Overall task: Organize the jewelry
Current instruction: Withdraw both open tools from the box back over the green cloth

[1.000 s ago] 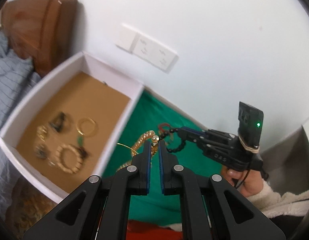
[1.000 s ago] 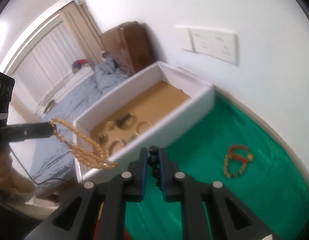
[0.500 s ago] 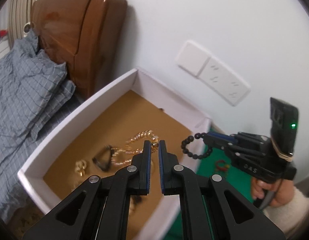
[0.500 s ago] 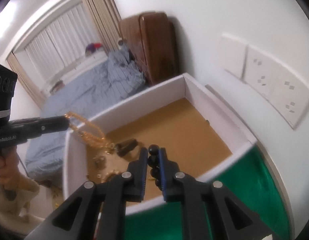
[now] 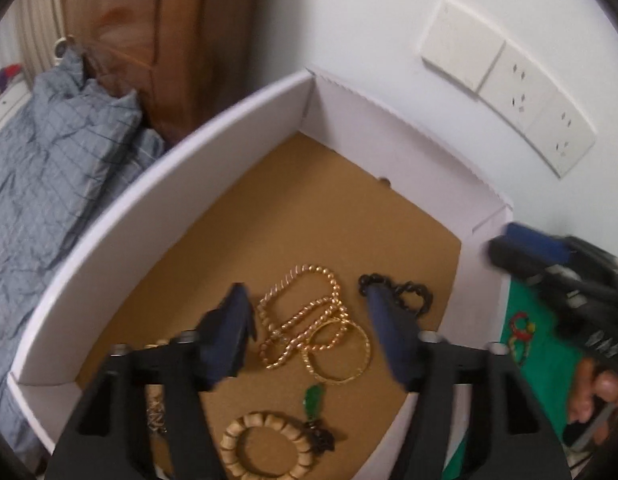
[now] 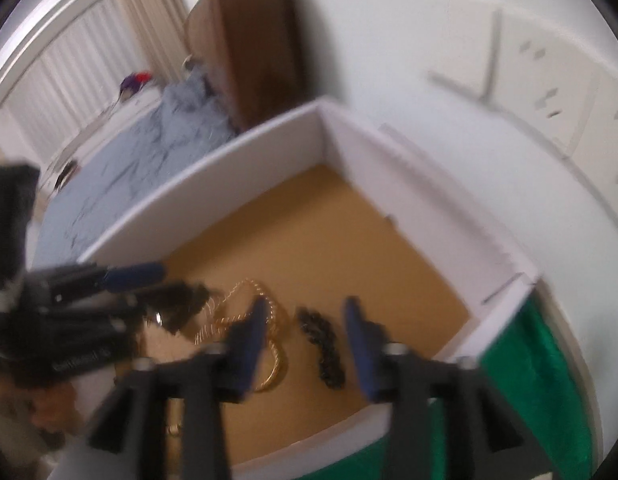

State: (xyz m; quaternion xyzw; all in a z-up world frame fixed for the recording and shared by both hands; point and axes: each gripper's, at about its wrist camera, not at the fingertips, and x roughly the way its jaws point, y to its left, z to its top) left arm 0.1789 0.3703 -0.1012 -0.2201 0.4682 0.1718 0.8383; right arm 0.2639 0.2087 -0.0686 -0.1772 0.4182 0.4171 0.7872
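Two hand-held claws hang over a white box (image 5: 157, 200) with a brown floor, both with their jaws opening and nothing pressed between the pads. Below the left claw (image 5: 309, 320) a gold bead necklace (image 5: 305, 312) lies coiled on the box floor, overlapping a gold bangle (image 5: 337, 354). A black bead bracelet (image 5: 405, 292) lies just to its right, partly behind the claw's right finger. Nearer the camera sit a green pendant (image 5: 315, 400) and a pale wooden bead bracelet (image 5: 265, 448). From the right wrist camera (a blurred frame) the right claw (image 6: 305, 320) frames the black bracelet, which rests loose on the floor between its fingers, touching neither. The box stands against a white wall with socket plates (image 5: 505, 80), on a worktop covered in green cloth (image 5: 549, 344), where red and beaded bracelets (image 5: 521, 330) lie outside the box. A bed with grey-blue bedding (image 5: 49, 160) and a wooden headboard (image 5: 181, 40) lies beyond.
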